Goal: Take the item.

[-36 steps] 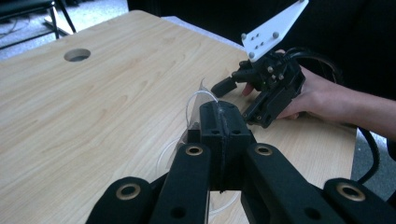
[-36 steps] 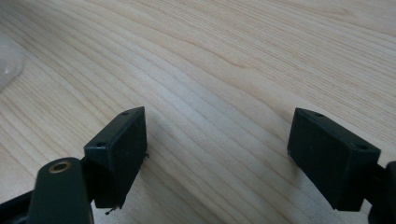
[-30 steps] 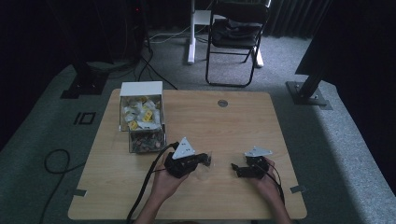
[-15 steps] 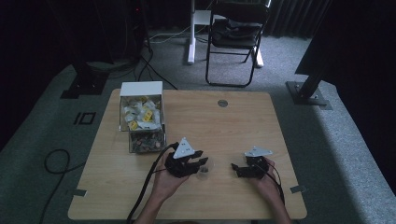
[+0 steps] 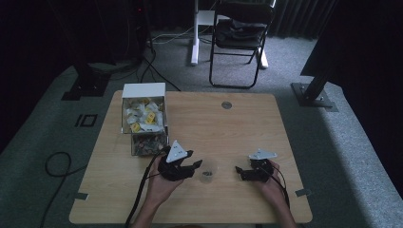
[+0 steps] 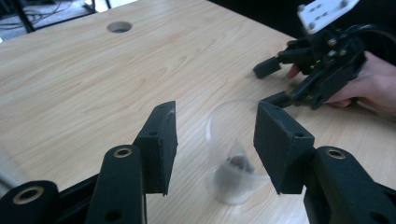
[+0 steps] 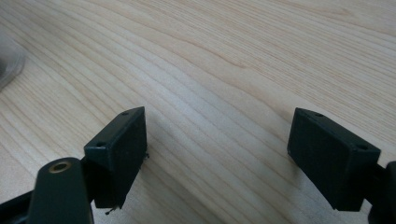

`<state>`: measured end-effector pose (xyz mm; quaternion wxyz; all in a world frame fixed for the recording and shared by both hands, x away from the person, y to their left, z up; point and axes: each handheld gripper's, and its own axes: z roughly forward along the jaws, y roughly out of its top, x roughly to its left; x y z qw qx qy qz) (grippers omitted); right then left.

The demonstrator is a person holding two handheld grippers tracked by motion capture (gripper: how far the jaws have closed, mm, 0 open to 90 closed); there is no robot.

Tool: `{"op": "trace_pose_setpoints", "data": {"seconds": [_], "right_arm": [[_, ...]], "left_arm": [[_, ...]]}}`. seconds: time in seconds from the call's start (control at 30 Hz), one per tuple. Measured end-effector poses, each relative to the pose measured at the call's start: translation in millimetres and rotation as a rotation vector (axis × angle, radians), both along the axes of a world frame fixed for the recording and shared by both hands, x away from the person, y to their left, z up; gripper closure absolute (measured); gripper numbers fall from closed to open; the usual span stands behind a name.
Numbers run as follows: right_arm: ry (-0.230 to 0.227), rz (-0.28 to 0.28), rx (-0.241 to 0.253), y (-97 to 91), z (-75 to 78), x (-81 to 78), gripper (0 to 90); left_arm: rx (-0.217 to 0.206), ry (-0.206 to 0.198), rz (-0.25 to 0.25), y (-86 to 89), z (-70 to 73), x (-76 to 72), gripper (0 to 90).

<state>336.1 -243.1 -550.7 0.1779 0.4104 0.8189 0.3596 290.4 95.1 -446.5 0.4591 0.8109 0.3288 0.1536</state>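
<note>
Clear plastic cup (image 6: pixel 233 154) near the table's front edge stands between my left gripper's (image 6: pixel 215 140) just-opened, spread jaws, so any sideways nudge could topple it.

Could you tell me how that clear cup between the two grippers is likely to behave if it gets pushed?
The cup looks thin, clear plastic, so probably light and easily squashed. It stands upright on smooth table, so a nudge may slide or tip it. The little dark stuff inside adds scant weight.

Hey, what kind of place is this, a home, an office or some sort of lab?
Probably a lab or recording studio: a wooden table on grey carpet, dark curtains behind, heavy stand bases, floor cables and a folding chair.
</note>
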Motion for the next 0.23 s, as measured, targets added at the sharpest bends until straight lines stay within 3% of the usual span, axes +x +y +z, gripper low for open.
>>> {"op": "trace_pose_setpoints", "data": {"seconds": [0.23], "right_arm": [[0.001,0.0,0.0,0.0,0.0,0.0,19.7]], "left_arm": [[0.019,0.024,0.053,21.3,-13.8,-0.8,50.6]]}}
